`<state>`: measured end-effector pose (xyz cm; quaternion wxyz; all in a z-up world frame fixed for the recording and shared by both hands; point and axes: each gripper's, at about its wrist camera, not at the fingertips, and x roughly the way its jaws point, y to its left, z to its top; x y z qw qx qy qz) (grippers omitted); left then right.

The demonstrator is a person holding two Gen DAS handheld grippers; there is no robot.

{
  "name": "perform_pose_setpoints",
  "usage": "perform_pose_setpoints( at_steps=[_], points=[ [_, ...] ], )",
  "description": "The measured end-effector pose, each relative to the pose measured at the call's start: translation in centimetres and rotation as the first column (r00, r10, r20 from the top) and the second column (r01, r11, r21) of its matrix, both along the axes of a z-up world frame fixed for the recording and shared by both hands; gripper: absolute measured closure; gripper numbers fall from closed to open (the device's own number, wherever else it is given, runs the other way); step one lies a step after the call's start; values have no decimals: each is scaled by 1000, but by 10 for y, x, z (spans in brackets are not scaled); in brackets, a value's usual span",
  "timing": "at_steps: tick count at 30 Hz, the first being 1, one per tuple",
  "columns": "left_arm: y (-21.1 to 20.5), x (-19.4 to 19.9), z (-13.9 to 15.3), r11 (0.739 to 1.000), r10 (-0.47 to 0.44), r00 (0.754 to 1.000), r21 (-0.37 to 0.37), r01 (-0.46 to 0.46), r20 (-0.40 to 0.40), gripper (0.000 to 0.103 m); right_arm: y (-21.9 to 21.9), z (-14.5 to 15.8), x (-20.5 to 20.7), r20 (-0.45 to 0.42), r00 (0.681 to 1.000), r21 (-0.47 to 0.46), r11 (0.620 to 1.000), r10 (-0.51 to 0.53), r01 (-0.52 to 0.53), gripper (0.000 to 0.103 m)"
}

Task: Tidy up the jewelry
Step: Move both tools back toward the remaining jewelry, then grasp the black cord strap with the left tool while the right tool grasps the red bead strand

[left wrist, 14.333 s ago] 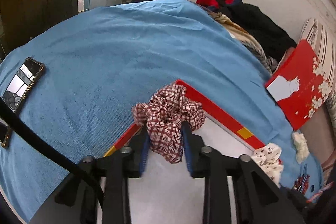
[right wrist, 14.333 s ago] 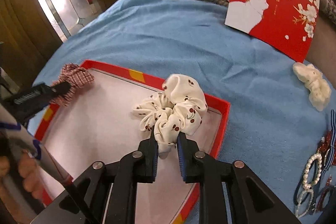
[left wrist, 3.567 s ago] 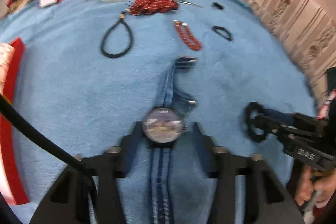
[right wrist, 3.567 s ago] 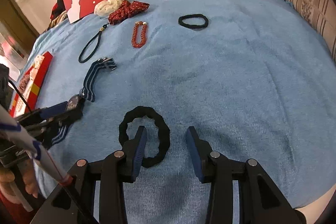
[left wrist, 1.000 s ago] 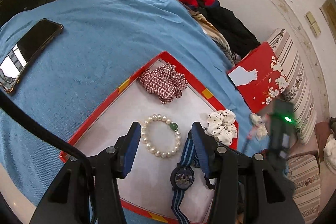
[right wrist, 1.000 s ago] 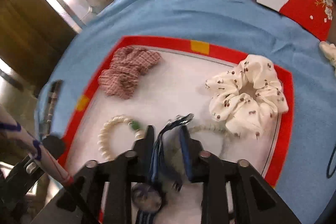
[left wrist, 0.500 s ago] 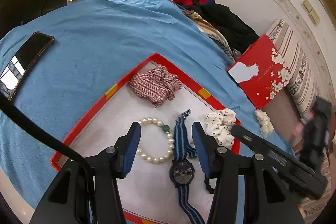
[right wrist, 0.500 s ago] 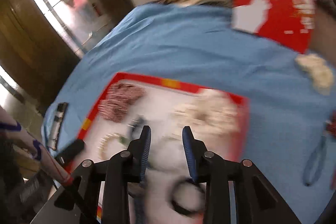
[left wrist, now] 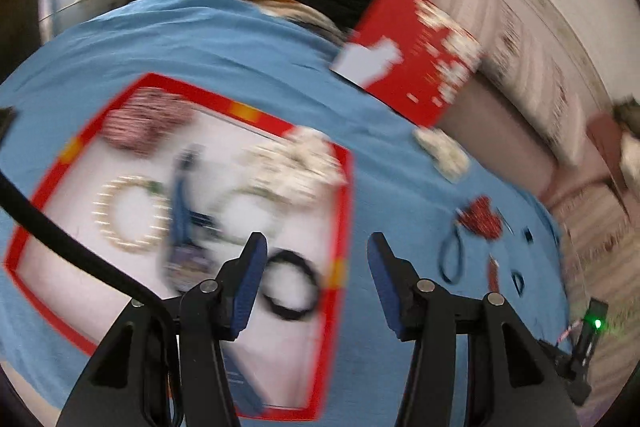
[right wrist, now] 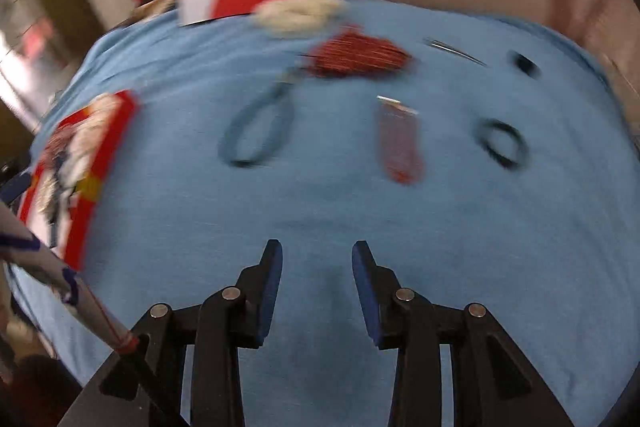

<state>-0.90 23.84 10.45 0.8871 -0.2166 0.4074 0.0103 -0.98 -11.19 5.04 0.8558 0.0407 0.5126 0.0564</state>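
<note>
Both the left claw [left wrist: 314, 247] and right claw [right wrist: 316, 255], whose jaws have just been opening, gape empty; the red bracelet [right wrist: 400, 143] at one o'clock could be mis-grabbed in this blurry sweep.

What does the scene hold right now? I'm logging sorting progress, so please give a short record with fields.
surface: blue cloth
tray: red-rimmed tray, white inside
in tray: plaid scrunchie; pearl bracelet; striped-strap watch; white scrunchie; black hair tie
still on cloth: red scrunchie; red bracelet; dark cord loop; black ring; hairpin
left gripper: open, empty
right gripper: open, empty, jaws just opened
</note>
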Motion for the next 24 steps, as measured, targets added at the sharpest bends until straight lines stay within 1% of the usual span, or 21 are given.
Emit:
perform_pose_setpoints(
  at_steps=[3, 6, 11, 12, 14, 16, 18, 21, 23, 24],
  points=[
    [-41, 9, -3, 996, -74, 997, 47, 75, -12, 52, -33, -3, -3, 3, 997, 12, 997, -72, 72, 64],
    [-72, 20, -9, 989, -125, 991, 73, 128, -35, 52, -44, -3, 1, 14, 995, 21, 995, -96, 96, 64],
    [-113, 52, -29, 976, -203, 974, 54, 209, -96, 52, -53, -6, 13, 41, 995, 37, 995, -95, 94, 64],
    [-122, 62, -36, 972, -221, 970, 61, 228, -105, 52, -53, -7, 19, 44, 995, 43, 995, -94, 93, 64],
    [-135, 74, -47, 964, -237, 965, 95, 248, -117, 52, -51, -8, 31, 52, 995, 48, 995, -89, 87, 64],
    [-144, 83, -59, 959, -245, 958, 108, 262, -147, 53, -49, -9, 40, 57, 995, 40, 996, -80, 78, 64],
    [-151, 90, -65, 957, -264, 954, 85, 277, -141, 54, -48, -12, 51, 61, 996, 29, 997, -72, 70, 64],
    [-165, 105, -71, 948, -282, 951, 119, 297, -124, 54, -51, -18, 65, 61, 996, 19, 997, -73, 71, 64],
    [-172, 115, -77, 943, -291, 946, 127, 309, -139, 54, -53, -23, 74, 59, 995, 5, 997, -75, 75, 64],
    [-174, 118, -79, 942, -287, 948, 140, 305, -138, 54, -53, -26, 79, 55, 996, -4, 997, -72, 72, 64]
  ],
)
